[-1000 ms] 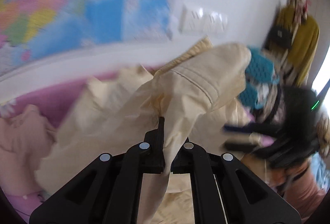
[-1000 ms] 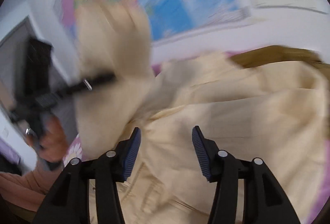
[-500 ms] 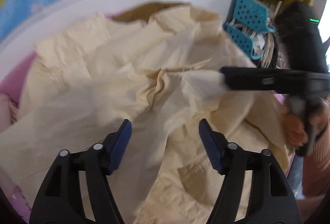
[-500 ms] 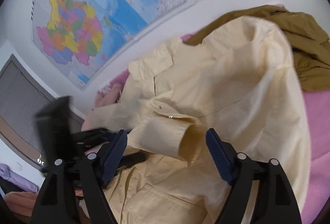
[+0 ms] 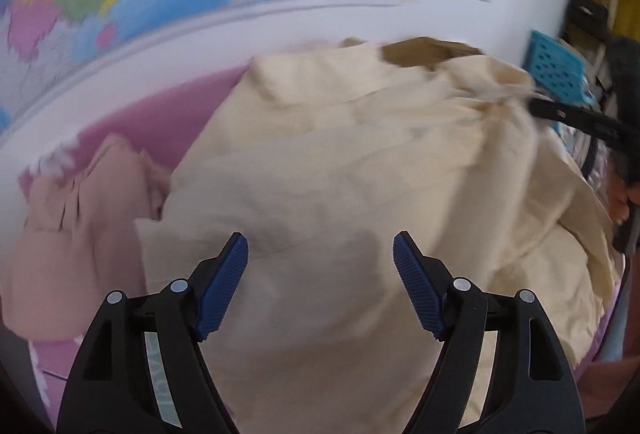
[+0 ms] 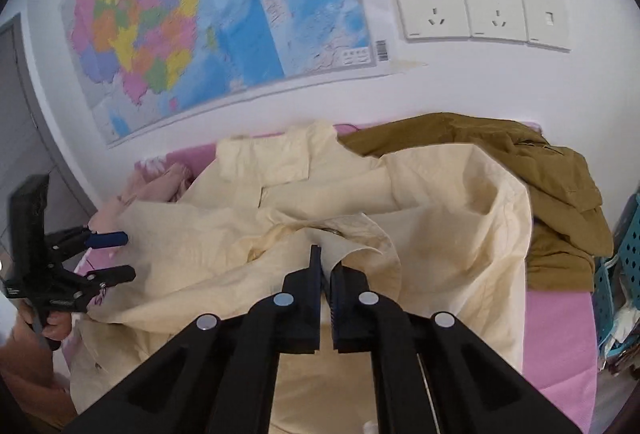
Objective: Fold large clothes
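**A:** Nearest the right wrist camera, what is the right gripper (image 6: 325,266) doing?

**B:** Its jaws are pinched nearly together on a raised fold of the cream shirt (image 6: 420,218), which lies rumpled across the pink bed cover (image 6: 556,338).

**A:** And the left gripper (image 5: 320,254)?

**B:** Spread wide, blue pads (image 5: 222,286) apart, holding nothing, poised above the shirt's flat cloth. The right view catches it from the side at the shirt's left edge, jaws parted.

**A:** Any writing?

**B:** Faint lettering on the left gripper's finger, too blurred to read. The wall map (image 6: 208,14) carries a barcode and small print, also unreadable.

**A:** What does one camera see that the other misses?

**B:** The right view shows the olive-brown garment (image 6: 540,174) behind the shirt in full, plus three wall sockets (image 6: 480,12). The left view alone shows a pale pink garment (image 5: 76,234) spread beside the shirt. A blue perforated basket (image 5: 556,68) sits at the bed's right end.
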A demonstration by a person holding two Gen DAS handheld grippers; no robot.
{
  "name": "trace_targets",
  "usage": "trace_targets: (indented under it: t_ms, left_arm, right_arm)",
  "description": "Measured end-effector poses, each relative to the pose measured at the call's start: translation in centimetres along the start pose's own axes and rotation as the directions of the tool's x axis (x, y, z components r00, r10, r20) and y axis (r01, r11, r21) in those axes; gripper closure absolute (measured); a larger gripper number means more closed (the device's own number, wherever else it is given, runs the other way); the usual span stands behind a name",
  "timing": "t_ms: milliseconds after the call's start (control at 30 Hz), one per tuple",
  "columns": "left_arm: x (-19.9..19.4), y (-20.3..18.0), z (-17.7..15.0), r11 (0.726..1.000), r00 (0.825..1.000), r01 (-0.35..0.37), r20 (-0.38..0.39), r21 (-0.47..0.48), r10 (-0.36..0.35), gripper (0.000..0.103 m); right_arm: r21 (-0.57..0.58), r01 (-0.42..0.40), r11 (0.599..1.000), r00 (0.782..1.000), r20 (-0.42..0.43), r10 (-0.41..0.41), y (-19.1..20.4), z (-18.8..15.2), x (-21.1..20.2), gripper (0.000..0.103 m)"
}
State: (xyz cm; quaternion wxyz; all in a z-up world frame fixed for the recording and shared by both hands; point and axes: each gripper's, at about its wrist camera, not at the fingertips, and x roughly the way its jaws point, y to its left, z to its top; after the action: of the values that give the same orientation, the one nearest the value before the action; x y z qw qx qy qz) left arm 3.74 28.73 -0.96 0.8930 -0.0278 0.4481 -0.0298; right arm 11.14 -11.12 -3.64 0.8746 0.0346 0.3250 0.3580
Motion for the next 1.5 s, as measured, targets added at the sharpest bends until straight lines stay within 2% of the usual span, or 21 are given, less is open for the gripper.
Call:
trace_targets:
  t_ms: [67, 167, 200, 267, 300, 400, 467, 533, 600, 633, 667, 733, 800, 833, 900, 933, 967, 1067, 1200, 1367, 1500]
  left_arm:
    - [1.3, 1.4, 0.0, 0.998, 0.998, 0.038, -0.042, -0.043, -0.040, 0.033]
    - [3.2, 2.0, 0.0, 0.998, 0.994, 0.036, -0.099, -0.051, -0.041, 0.035]
    - [3.4, 1.9, -0.1, 0.998, 0.993, 0.037, -0.107, -0.050, -0.042, 0.035]
    - [3.9, 1.8, -0.2, 0.999, 0.992, 0.031, -0.122, -0.045, -0.037, 0.035]
    - [4.0, 1.7, -0.2, 0.998, 0.992, 0.032, -0.124, -0.049, -0.038, 0.035]
    - [4.1, 1.6, -0.5, 0.998, 0.992, 0.033, -0.121, -0.060, -0.040, 0.034]
    - [3.8, 1.6, -0.9, 0.998, 0.992, 0.031, -0.121, -0.062, -0.039, 0.032]
    - [3.3, 1.5, -1.3, 0.997, 0.992, 0.044, -0.112, -0.057, -0.051, 0.029]
    - [2.6, 1.6, -2.0, 0.997, 0.992, 0.050, -0.111, -0.055, -0.056, 0.028]
    - [2.2, 1.8, -2.5, 0.997, 0.992, 0.055, -0.114, -0.056, -0.061, 0.028]
    - [1.8, 1.9, -3.0, 0.997, 0.991, 0.059, -0.115, -0.056, -0.066, 0.028]
    - [1.0, 1.8, -4.7, 0.998, 0.991, 0.060, -0.115, -0.035, -0.064, 0.029]
    - [0.3, 0.9, -6.7, 0.999, 0.992, 0.024, -0.122, 0.034, -0.020, 0.028]
    - [0.0, 0.7, -7.6, 0.998, 0.992, 0.017, -0.127, 0.057, -0.010, 0.029]
    - [-0.7, 0.9, -9.0, 0.998, 0.992, 0.013, -0.130, 0.062, -0.005, 0.029]
    - [-1.3, 1.4, -9.3, 0.999, 0.993, 0.017, -0.113, 0.042, -0.012, 0.029]
    - [-1.8, 1.9, -9.4, 0.999, 0.995, 0.028, -0.100, 0.022, -0.026, 0.029]
    - [-3.8, 3.9, -9.5, 0.998, 0.999, 0.030, -0.041, -0.054, -0.032, 0.029]
    - [-5.1, 5.0, -10.0, 0.994, 0.998, 0.063, -0.008, -0.092, -0.064, 0.040]
    - [-4.0, 2.9, -11.4, 0.999, 0.997, 0.041, -0.059, -0.020, -0.042, 0.045]
    - [-2.9, 1.8, -12.7, 0.999, 0.994, 0.031, -0.106, 0.041, -0.027, 0.045]
  right_arm:
    - [-0.030, 0.049, 0.998, 0.997, -0.056, -0.050, 0.0, -0.7, 1.4, 0.099]
    - [-0.033, 0.100, 0.994, 0.984, -0.143, -0.104, -0.5, -1.9, 3.4, 0.093]
    - [-0.020, 0.110, 0.994, 0.982, -0.149, -0.112, -0.7, -2.0, 3.4, 0.090]
    - [0.012, 0.117, 0.993, 0.986, -0.119, -0.115, -1.1, -1.7, 2.2, 0.073]
    - [0.019, 0.121, 0.992, 0.989, -0.094, -0.119, -1.0, -1.5, 1.3, 0.072]
    - [-0.040, 0.059, 0.997, 0.998, -0.001, -0.059, 1.4, -0.8, -1.9, 0.071]
    - [-0.118, 0.027, 0.993, 1.000, -0.001, -0.028, 3.5, -0.8, -2.1, 0.071]
    - [-0.192, 0.002, 0.981, 0.999, -0.051, -0.012, 5.4, -1.2, -0.5, 0.071]
    - [-0.182, -0.010, 0.983, 0.987, -0.159, -0.019, 5.3, -1.9, 2.5, 0.072]
    - [-0.153, 0.027, 0.988, 0.976, -0.209, -0.059, 4.2, -2.4, 4.3, 0.077]
    - [-0.136, 0.044, 0.990, 0.969, -0.236, -0.076, 3.3, -2.9, 5.3, 0.092]
    - [-0.057, 0.019, 0.998, 0.959, -0.283, -0.035, 1.2, -3.8, 6.3, 0.098]
    - [-0.003, -0.013, 1.000, 0.962, -0.274, 0.012, 0.4, -4.1, 5.7, 0.098]
    - [0.003, -0.017, 1.000, 0.965, -0.262, 0.017, 0.5, -4.0, 5.0, 0.097]
    - [-0.038, -0.014, 0.999, 0.978, -0.206, 0.006, 1.8, -3.7, 2.6, 0.083]
    - [-0.053, -0.033, 0.998, 0.982, -0.187, 0.022, 2.4, -3.6, 1.7, 0.073]
    - [-0.073, -0.076, 0.994, 0.984, -0.165, 0.063, 3.6, -3.8, 0.4, 0.070]
    - [-0.154, -0.188, 0.970, 0.975, -0.149, 0.165, 7.2, -4.2, -2.1, 0.069]
    - [-0.215, -0.307, 0.927, 0.940, -0.223, 0.260, 11.7, -5.7, -1.4, 0.069]
    - [-0.189, -0.305, 0.933, 0.928, -0.278, 0.247, 12.6, -7.1, 0.9, 0.069]
    - [-0.126, -0.243, 0.962, 0.939, -0.277, 0.201, 10.4, -7.4, 0.9, 0.069]
